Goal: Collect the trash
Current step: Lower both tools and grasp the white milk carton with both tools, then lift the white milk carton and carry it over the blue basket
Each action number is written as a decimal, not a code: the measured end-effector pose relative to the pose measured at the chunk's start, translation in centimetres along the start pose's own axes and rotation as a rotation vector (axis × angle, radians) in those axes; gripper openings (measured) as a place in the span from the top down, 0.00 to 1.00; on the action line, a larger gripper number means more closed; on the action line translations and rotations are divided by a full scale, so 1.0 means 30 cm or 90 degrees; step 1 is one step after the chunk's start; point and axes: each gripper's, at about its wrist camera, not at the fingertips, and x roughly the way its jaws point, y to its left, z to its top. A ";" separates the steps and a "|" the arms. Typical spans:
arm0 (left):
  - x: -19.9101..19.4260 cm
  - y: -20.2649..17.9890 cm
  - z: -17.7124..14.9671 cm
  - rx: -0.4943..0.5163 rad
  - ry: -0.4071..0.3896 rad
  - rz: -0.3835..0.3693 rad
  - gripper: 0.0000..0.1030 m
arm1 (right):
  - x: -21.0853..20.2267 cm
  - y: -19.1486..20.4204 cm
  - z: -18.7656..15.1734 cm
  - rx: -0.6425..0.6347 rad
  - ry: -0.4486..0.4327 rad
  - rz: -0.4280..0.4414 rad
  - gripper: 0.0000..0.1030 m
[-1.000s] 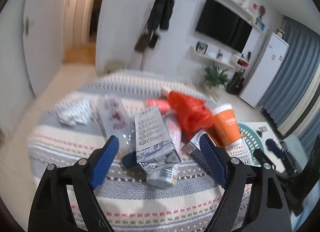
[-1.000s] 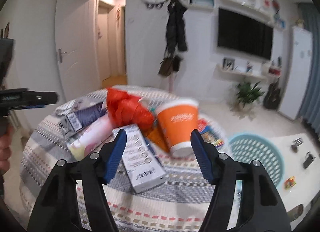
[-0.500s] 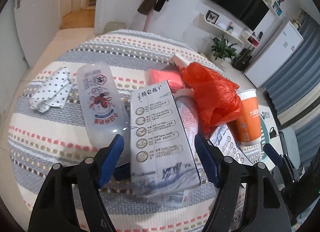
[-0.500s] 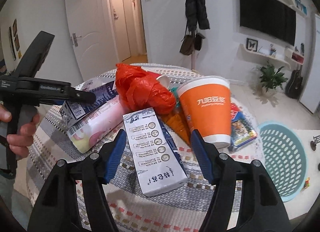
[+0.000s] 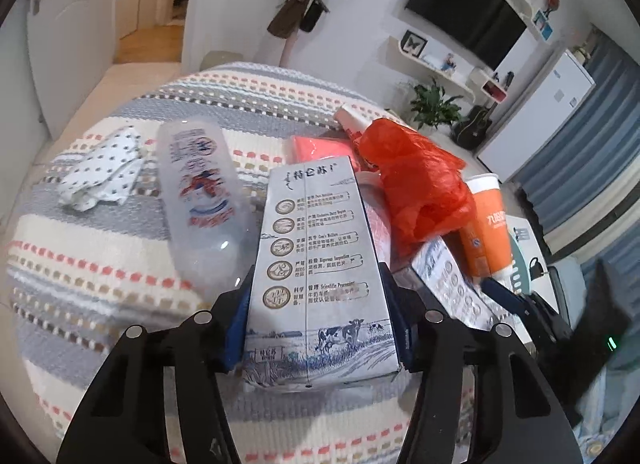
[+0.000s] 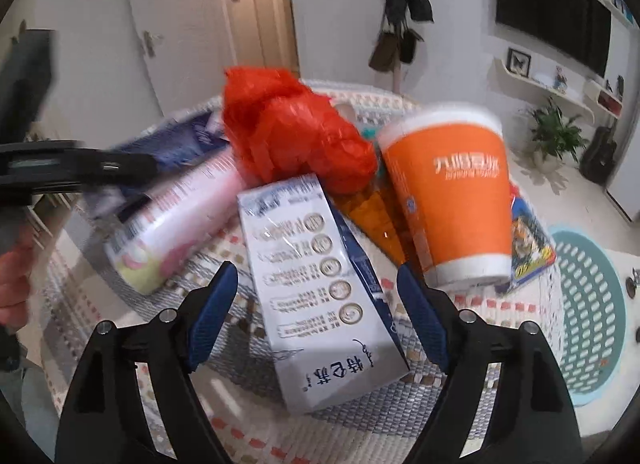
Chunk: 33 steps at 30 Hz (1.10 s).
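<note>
Trash lies piled on a round table with a striped cloth (image 5: pixel 100 248). My left gripper (image 5: pixel 316 296) is shut on a grey-blue milk carton (image 5: pixel 316 264), its blue pads pressed on both sides. Beside it lie a clear plastic bottle (image 5: pixel 200 192), a red plastic bag (image 5: pixel 416 180) and an orange cup (image 5: pixel 486 228). My right gripper (image 6: pixel 318 296) is open, its fingers either side of a second milk carton (image 6: pixel 316 284) lying flat. The orange cup (image 6: pixel 452 192), the red bag (image 6: pixel 288 124) and a pink tube (image 6: pixel 172 224) lie just beyond.
A teal perforated basket (image 6: pixel 588 312) stands low at the right of the table. A crumpled dotted tissue (image 5: pixel 100 172) lies at the table's left. A colourful packet (image 6: pixel 532 248) sits behind the cup. The left gripper's arm (image 6: pixel 72 172) crosses the right view's left side.
My left gripper has moved down onto the milk carton and closed on it. My right gripper has moved closer to the second carton, staying open.
</note>
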 end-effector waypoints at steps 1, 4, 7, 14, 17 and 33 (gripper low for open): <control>-0.014 0.006 -0.015 0.000 -0.004 0.004 0.48 | 0.013 -0.003 -0.001 0.007 0.009 0.001 0.24; -0.061 0.027 -0.081 0.001 -0.009 0.007 0.49 | 0.050 -0.014 -0.006 0.031 0.041 0.004 0.25; -0.109 0.043 -0.152 0.007 -0.017 0.010 0.49 | 0.055 -0.015 -0.017 0.049 0.051 0.022 0.39; -0.218 0.056 -0.293 0.023 -0.045 0.055 0.49 | -0.030 0.019 -0.071 0.060 0.033 0.020 0.44; -0.219 0.065 -0.350 0.028 -0.029 0.062 0.50 | -0.074 0.042 -0.096 0.049 0.033 0.007 0.44; -0.118 0.025 -0.387 0.050 0.012 0.092 0.36 | -0.088 0.093 -0.184 0.026 0.070 -0.009 0.43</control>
